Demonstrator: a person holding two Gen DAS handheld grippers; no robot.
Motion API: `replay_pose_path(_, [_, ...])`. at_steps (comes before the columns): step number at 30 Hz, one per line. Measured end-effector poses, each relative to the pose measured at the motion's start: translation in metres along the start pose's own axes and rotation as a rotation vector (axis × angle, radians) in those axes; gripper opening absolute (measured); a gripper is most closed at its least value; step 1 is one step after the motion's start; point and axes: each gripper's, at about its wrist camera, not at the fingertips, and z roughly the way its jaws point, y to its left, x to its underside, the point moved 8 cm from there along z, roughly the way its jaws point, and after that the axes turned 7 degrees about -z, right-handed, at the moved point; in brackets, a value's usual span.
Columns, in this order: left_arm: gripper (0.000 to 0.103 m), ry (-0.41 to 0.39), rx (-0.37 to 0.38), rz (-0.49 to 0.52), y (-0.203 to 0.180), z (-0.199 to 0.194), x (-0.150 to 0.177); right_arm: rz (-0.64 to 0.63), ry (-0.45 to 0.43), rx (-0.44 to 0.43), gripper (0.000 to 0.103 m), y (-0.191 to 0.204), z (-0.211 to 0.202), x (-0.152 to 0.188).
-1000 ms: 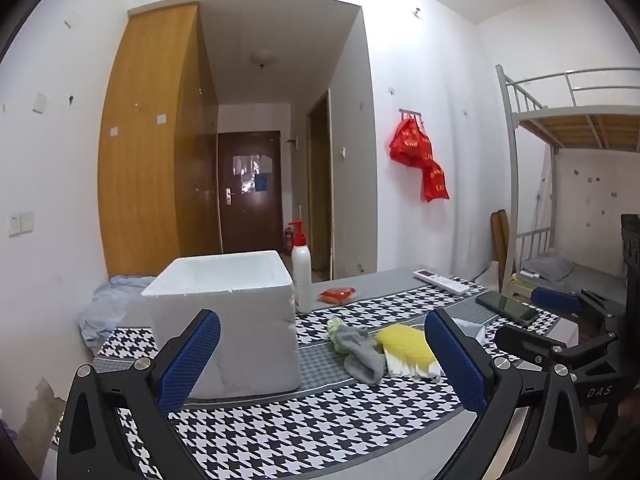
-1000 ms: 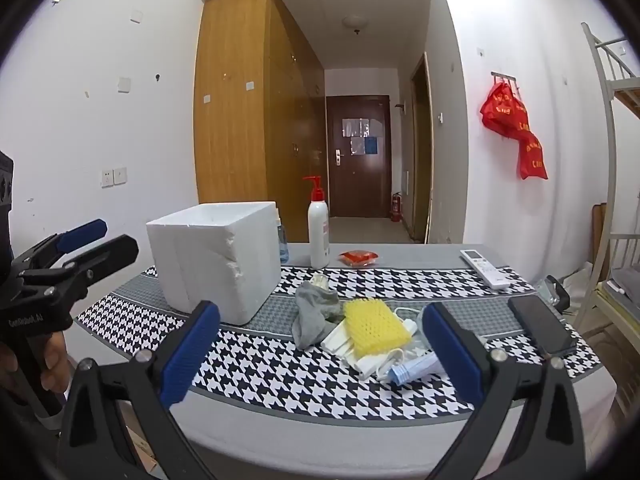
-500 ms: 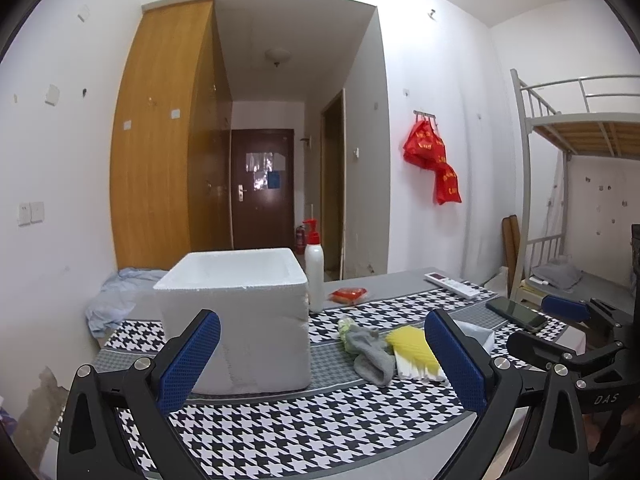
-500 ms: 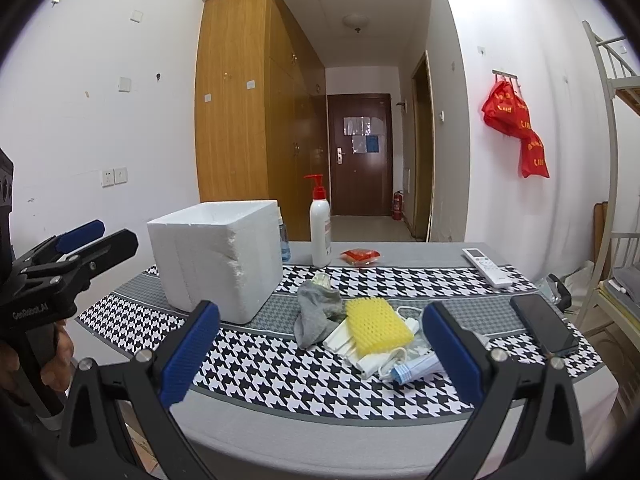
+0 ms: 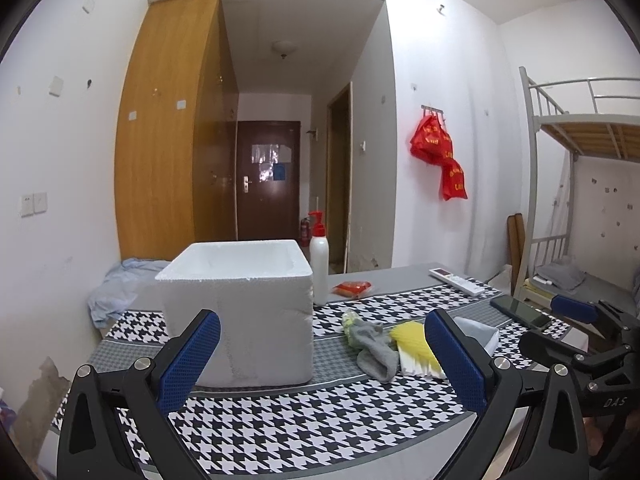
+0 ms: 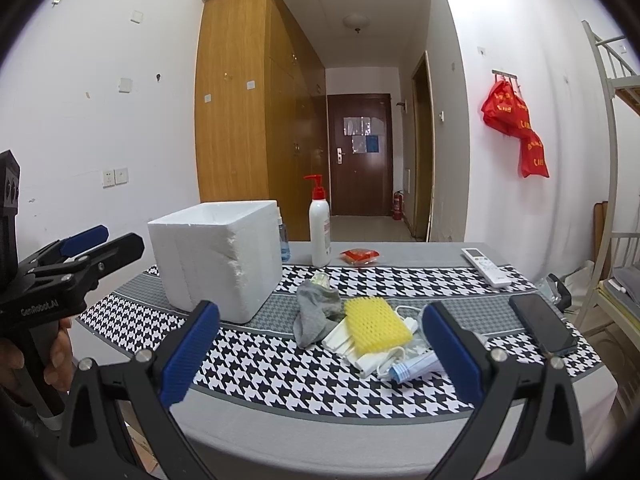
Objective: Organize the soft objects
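A grey sock (image 6: 318, 312) (image 5: 374, 346) lies crumpled mid-table, with a yellow sponge (image 6: 376, 324) (image 5: 412, 338) beside it on white packets. A white foam box (image 5: 240, 312) (image 6: 218, 254) stands open-topped to their left. My left gripper (image 5: 320, 360) is open and empty, held before the table's front edge, facing the box. My right gripper (image 6: 316, 354) is open and empty too, short of the table edge, facing the sock and sponge. In the right wrist view the left gripper (image 6: 100, 240) shows at the far left, held by a hand (image 6: 56, 352).
On the houndstooth cloth (image 6: 280, 364) sit a pump bottle (image 6: 320, 228), a red packet (image 6: 359, 256), a remote (image 6: 486, 266), a phone (image 6: 542, 324), a blue-capped tube (image 6: 412, 366) and a white cable (image 6: 404, 316). A bunk bed frame (image 5: 560, 184) stands at the right.
The left gripper has swung a little rightward and back, so the box now sits more centred in its view. The right gripper has barely moved. Both stay open.
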Motion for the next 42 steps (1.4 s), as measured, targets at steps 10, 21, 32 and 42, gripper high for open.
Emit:
replay_pose_path(10, [0.102,0.008,-0.004,0.009,0.001,0.0,0.002,0.0,0.009,0.0,0.103,0.001,0.002,0.002])
replay_pose_path(21, [0.102,0.039,0.042,0.016,-0.009,0.009,0.006,0.0,0.017,0.001,0.103,-0.003,0.008,0.003])
replay_pose_path(32, [0.102,0.087,0.096,0.024,-0.021,0.026,0.012,0.02,0.054,0.044,0.103,-0.025,0.022,0.011])
replay_pose_path(42, [0.102,0.164,0.133,0.046,-0.037,0.06,0.026,0.051,0.137,0.083,0.103,-0.05,0.043,0.03])
